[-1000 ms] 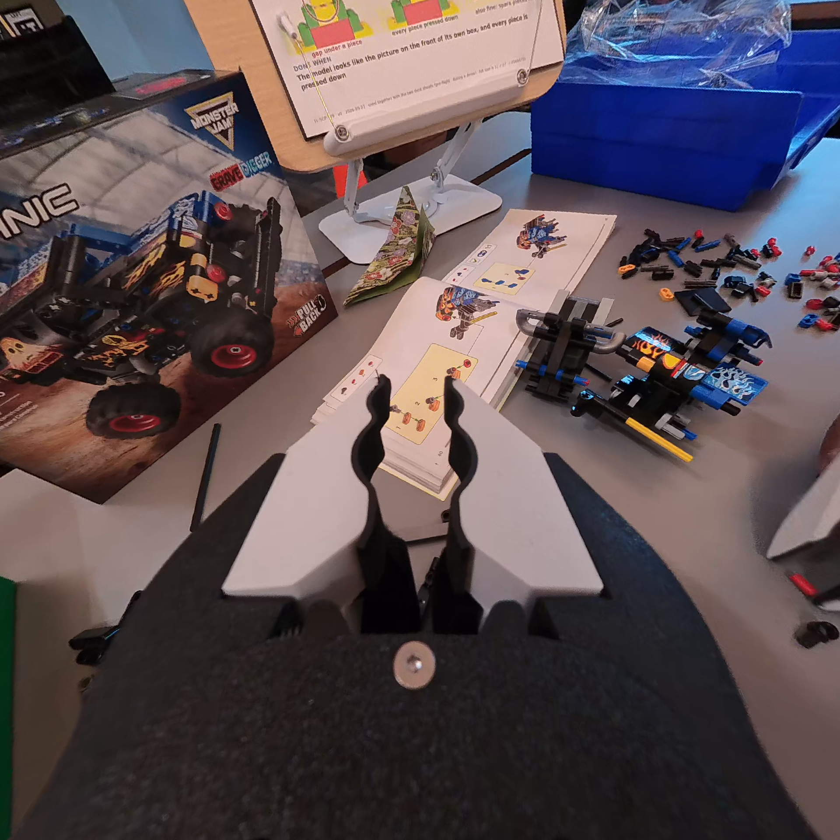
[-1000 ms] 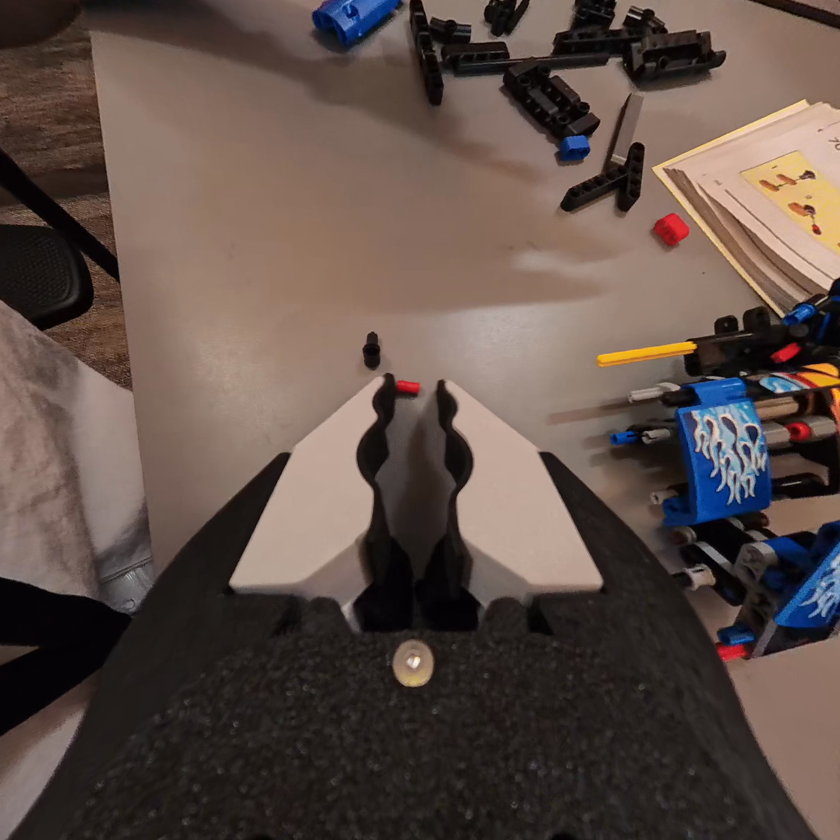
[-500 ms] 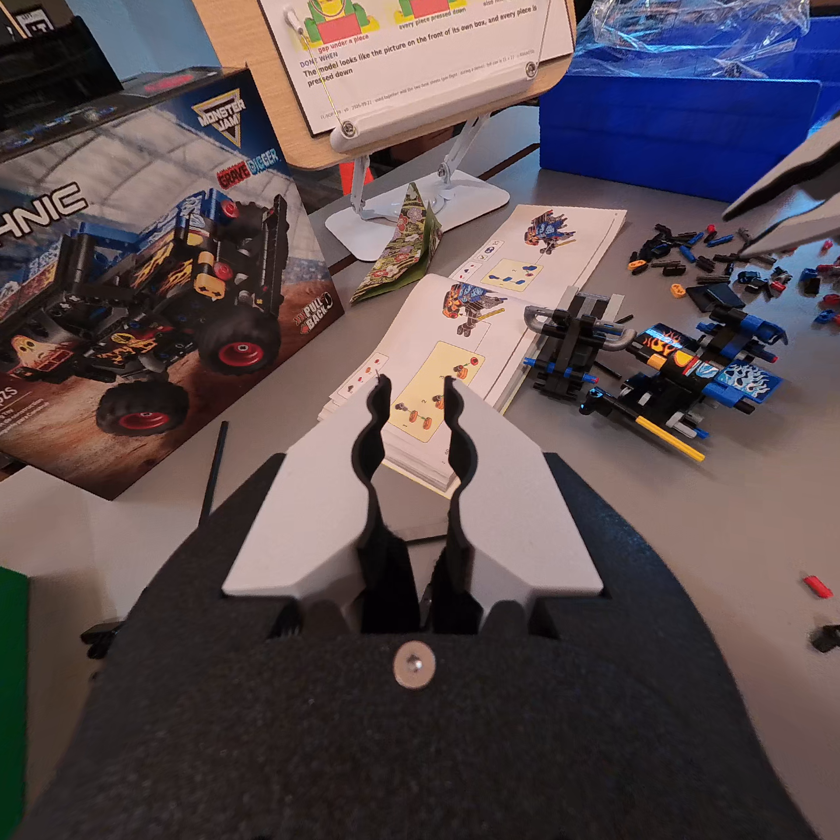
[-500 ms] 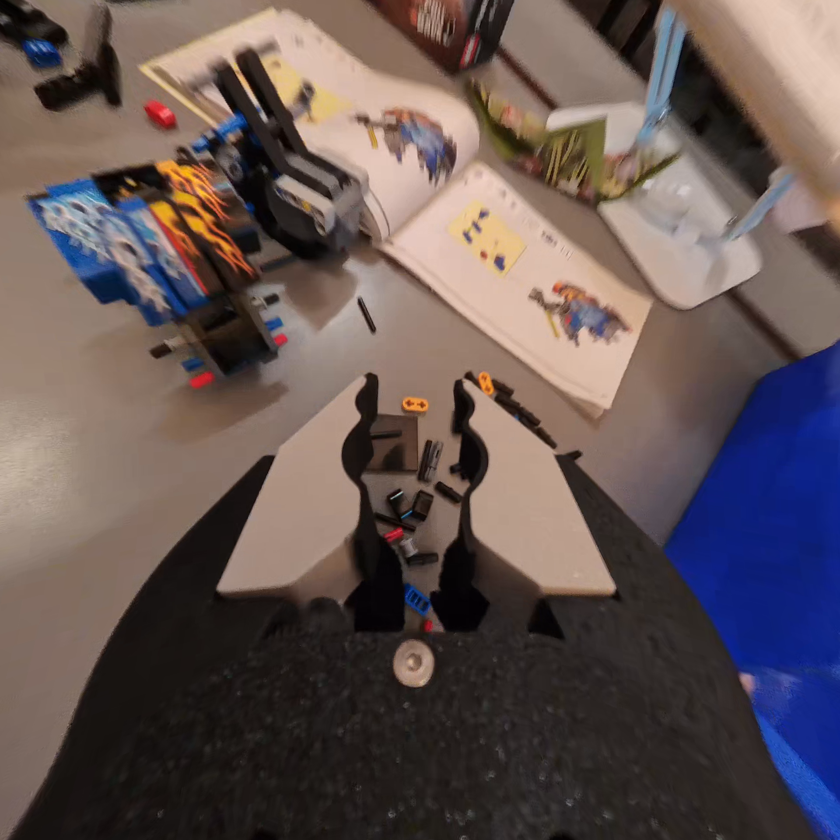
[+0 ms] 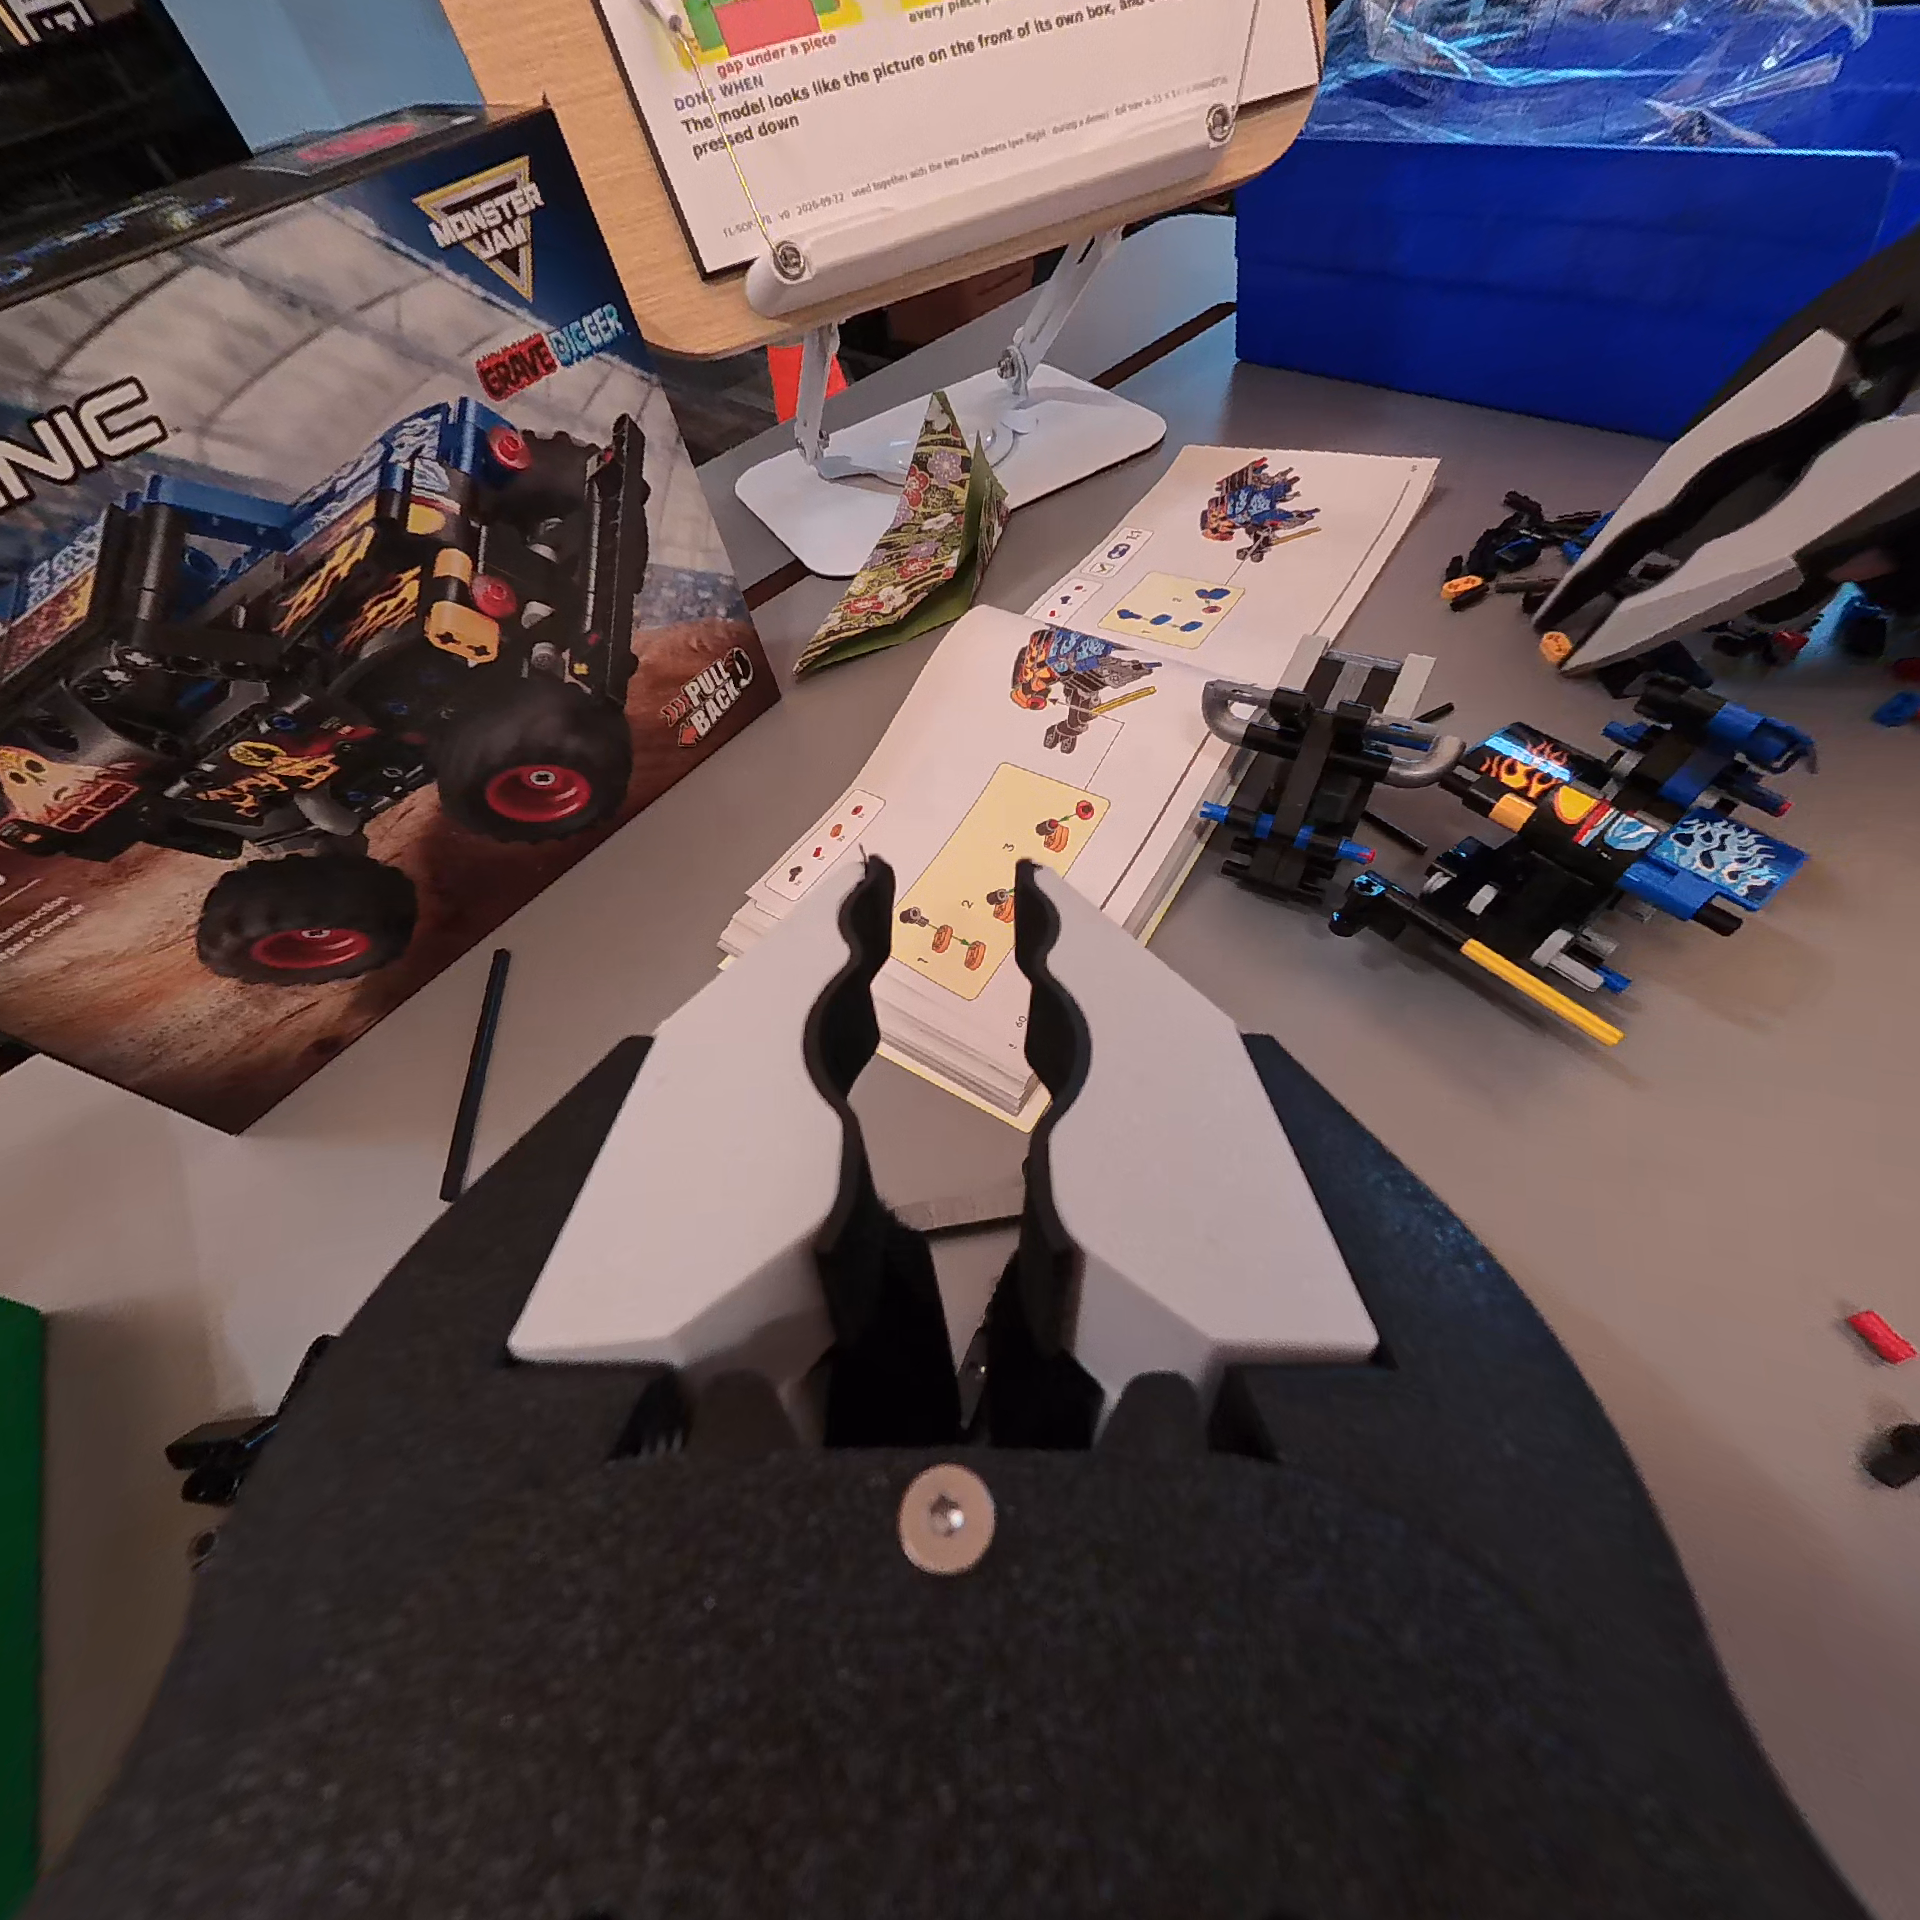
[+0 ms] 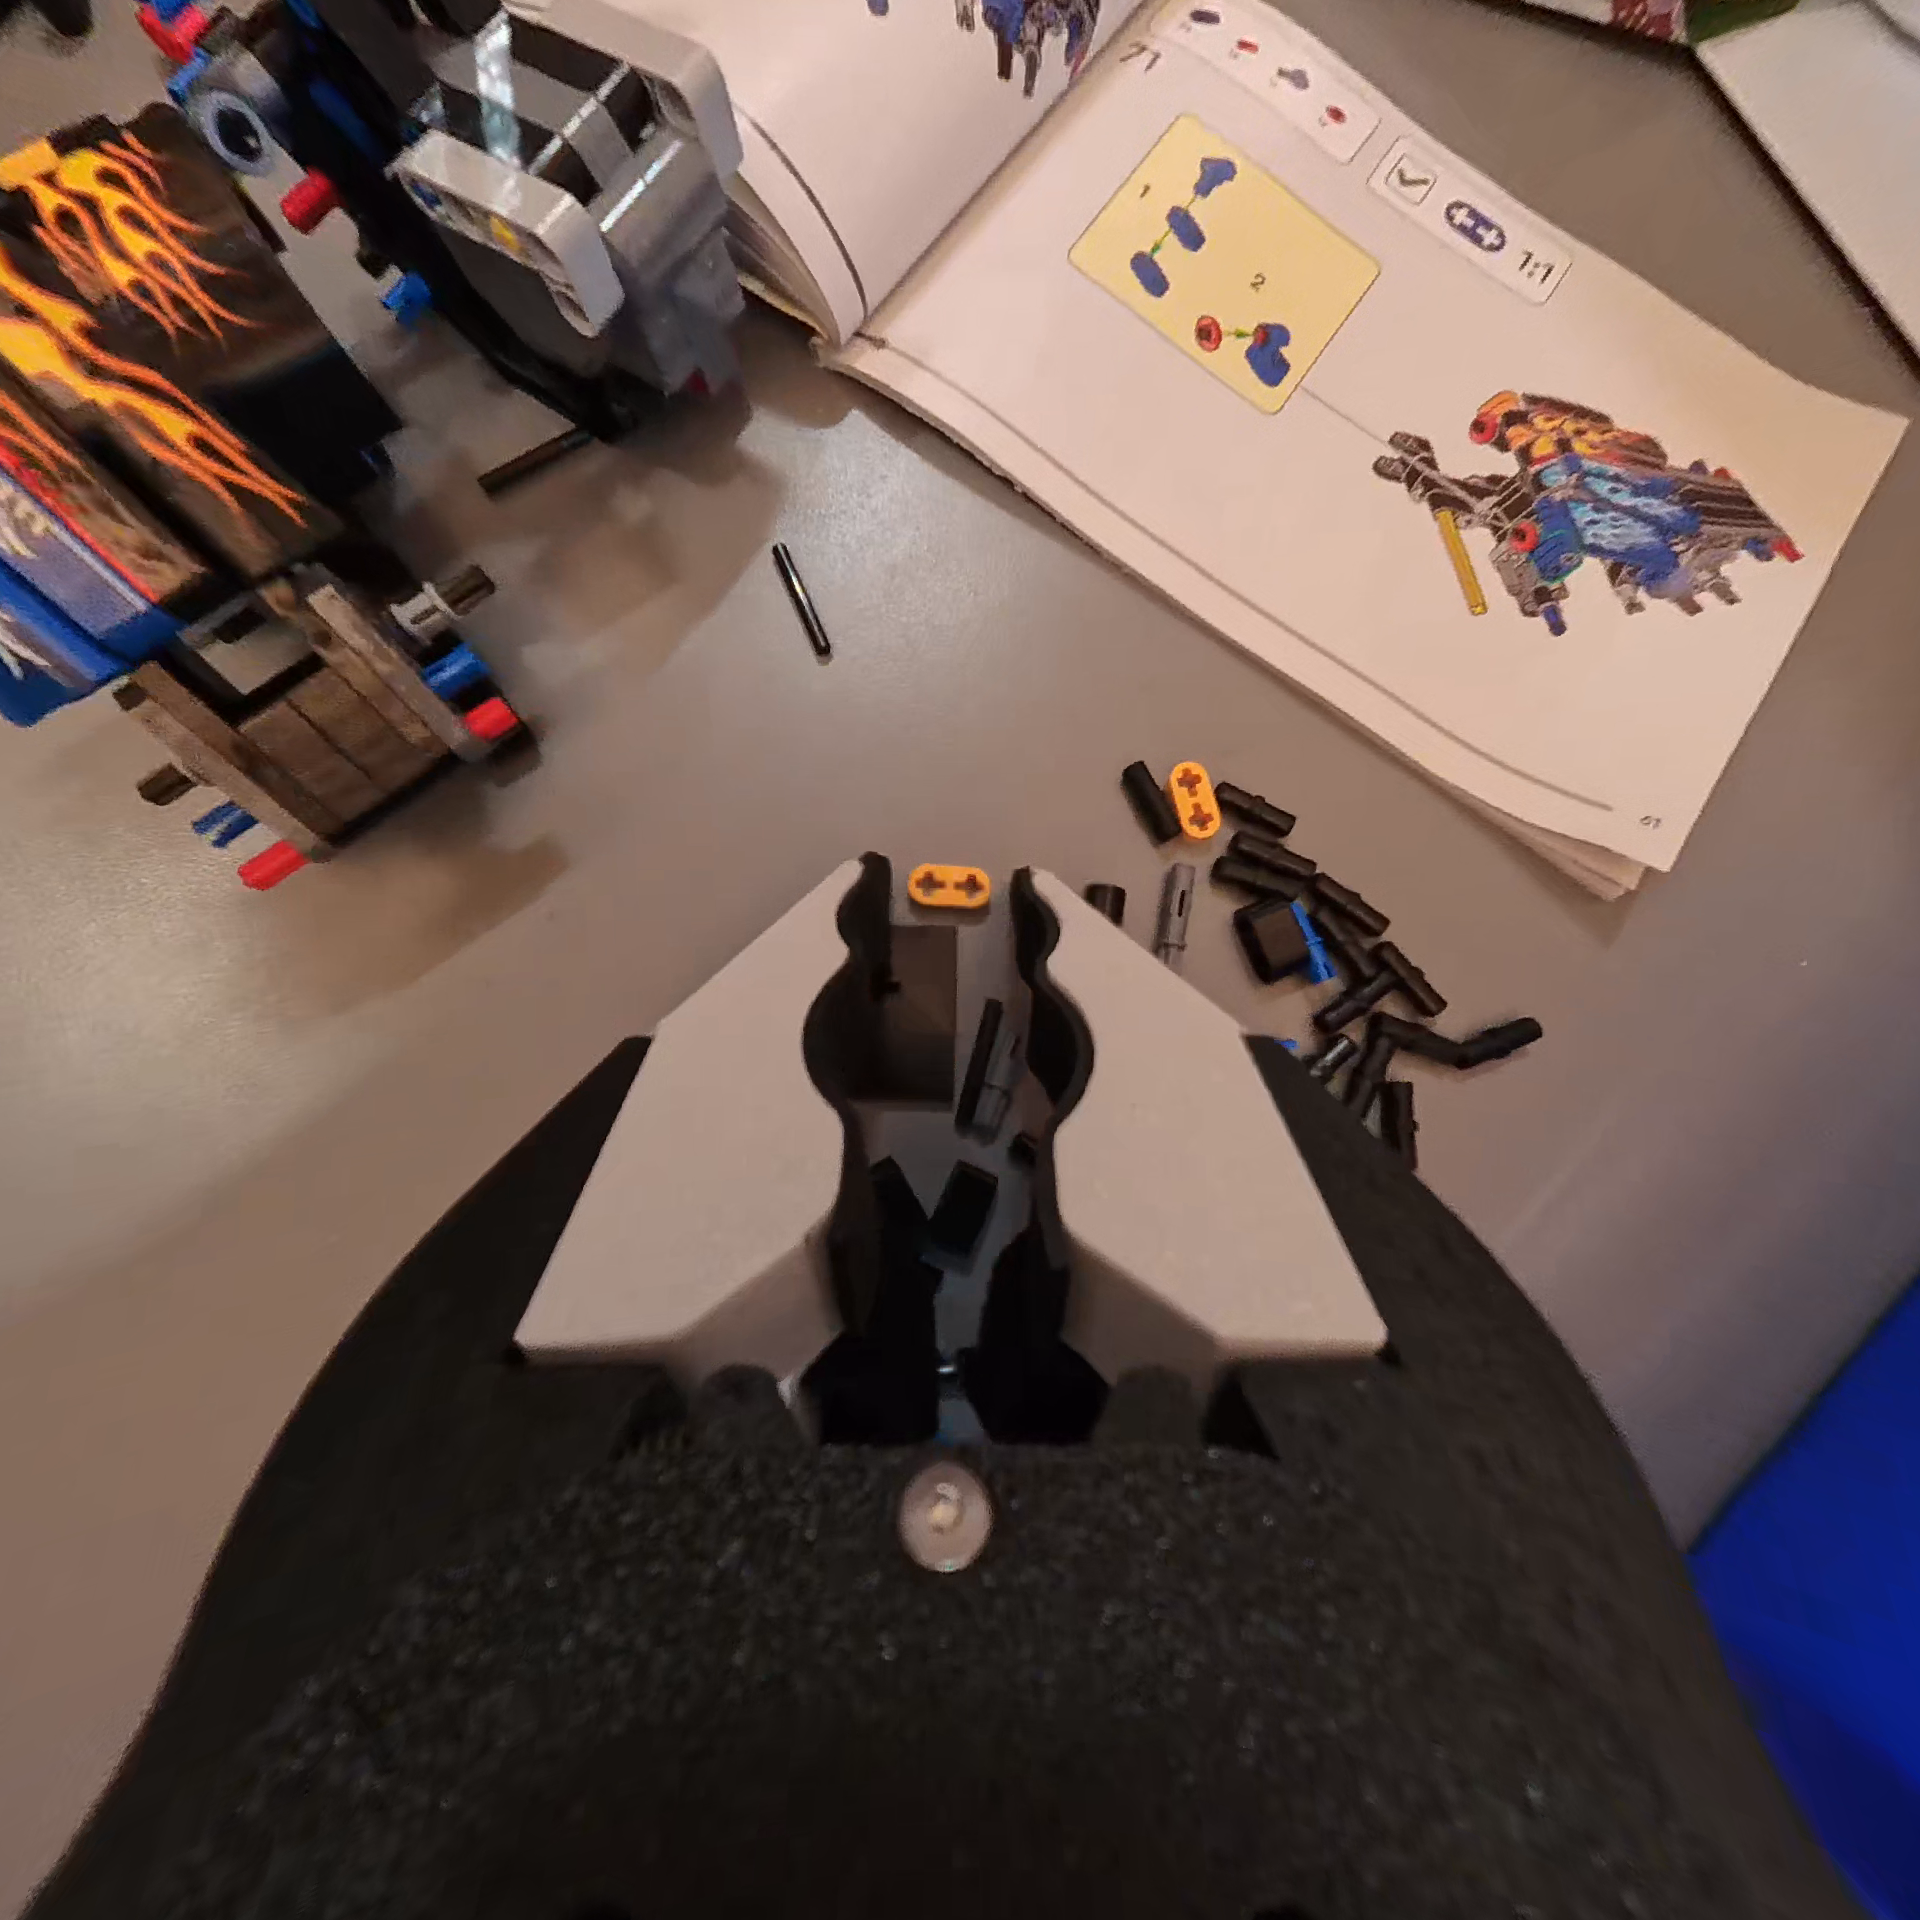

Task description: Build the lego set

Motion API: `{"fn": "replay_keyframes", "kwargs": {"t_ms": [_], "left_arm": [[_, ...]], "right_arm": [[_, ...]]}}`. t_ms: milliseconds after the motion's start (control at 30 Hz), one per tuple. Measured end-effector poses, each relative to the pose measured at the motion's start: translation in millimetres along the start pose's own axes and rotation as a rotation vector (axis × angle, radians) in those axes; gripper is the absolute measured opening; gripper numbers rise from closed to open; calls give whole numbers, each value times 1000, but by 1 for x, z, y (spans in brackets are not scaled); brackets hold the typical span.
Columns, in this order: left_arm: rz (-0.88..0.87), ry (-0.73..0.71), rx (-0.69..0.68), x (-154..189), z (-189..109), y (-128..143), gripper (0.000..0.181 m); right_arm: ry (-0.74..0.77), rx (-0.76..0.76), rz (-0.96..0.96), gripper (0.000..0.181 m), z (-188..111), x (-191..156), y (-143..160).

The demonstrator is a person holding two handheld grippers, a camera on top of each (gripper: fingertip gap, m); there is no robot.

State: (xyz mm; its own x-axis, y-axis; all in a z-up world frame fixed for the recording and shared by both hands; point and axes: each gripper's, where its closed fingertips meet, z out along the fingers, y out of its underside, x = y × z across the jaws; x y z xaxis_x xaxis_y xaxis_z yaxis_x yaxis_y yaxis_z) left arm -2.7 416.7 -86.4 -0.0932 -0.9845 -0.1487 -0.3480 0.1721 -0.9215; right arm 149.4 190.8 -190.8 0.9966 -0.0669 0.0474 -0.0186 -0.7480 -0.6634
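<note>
In the right wrist view, the right gripper (image 6: 948,883) is low over the grey table (image 6: 727,1039), in the middle of the frame. Its jaws stand apart and hold nothing. Just at the tips, between them, lies a small orange piece (image 6: 948,886) flat on the table. A second orange piece (image 6: 1192,798) lies a little to the upper right, among a heap of small black pins (image 6: 1340,935) that runs down toward the right side. A thin black axle (image 6: 801,600) lies alone above the centre. The half-built truck model (image 6: 208,416), black and blue with orange flame stickers, fills the upper left of this frame, and the open instruction booklet (image 6: 1351,468) is in the upper right, with the model touching its edge.

In the left wrist view, the left gripper (image 5: 954,883) is in the centre, also with its jaws apart and empty, above the near corner of the booklet (image 5: 987,831). The model (image 5: 1507,831) sits at the right of the middle, beside the booklet. The right gripper (image 5: 1558,649) comes in from the upper right edge, its tips down at the loose pieces. The set box (image 5: 312,623) stands at the left, a sheet holder on a white stand (image 5: 935,156) at the top, and a blue bin (image 5: 1558,260) in the upper right. A red piece (image 5: 1881,1335) lies at the right edge.
</note>
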Motion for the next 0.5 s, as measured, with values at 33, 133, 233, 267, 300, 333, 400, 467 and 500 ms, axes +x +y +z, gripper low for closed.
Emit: {"fn": "replay_keyframes", "kwargs": {"t_ms": [33,133,233,267,300,333,400,467,500], "left_arm": [[0,0,0,0,0,0,21],[3,-2,1,0,0,0,21],[6,-8,4,-1,-1,-1,21],[7,-9,5,-1,-1,-2,21],[7,-10,6,-1,-1,-2,21],[7,-10,5,-1,-1,-2,21],[6,-12,5,-2,-1,-1,21],[4,-11,2,-2,0,-1,21],[2,-11,1,-2,0,0,21]], "right_arm": [[-12,1,14,20,1,-1,-1],[-37,-5,32,15,-1,-2,0],[-103,44,50,15,-9,-15,-8],[-149,84,39,15,-17,-27,-15],[-206,129,3,14,-27,-44,-24],[-273,167,-57,14,-38,-67,-30],[-431,199,-224,15,-56,-122,-29],[-524,224,-355,14,-64,-167,-22],[-520,227,-383,14,-61,-181,-21]]}}
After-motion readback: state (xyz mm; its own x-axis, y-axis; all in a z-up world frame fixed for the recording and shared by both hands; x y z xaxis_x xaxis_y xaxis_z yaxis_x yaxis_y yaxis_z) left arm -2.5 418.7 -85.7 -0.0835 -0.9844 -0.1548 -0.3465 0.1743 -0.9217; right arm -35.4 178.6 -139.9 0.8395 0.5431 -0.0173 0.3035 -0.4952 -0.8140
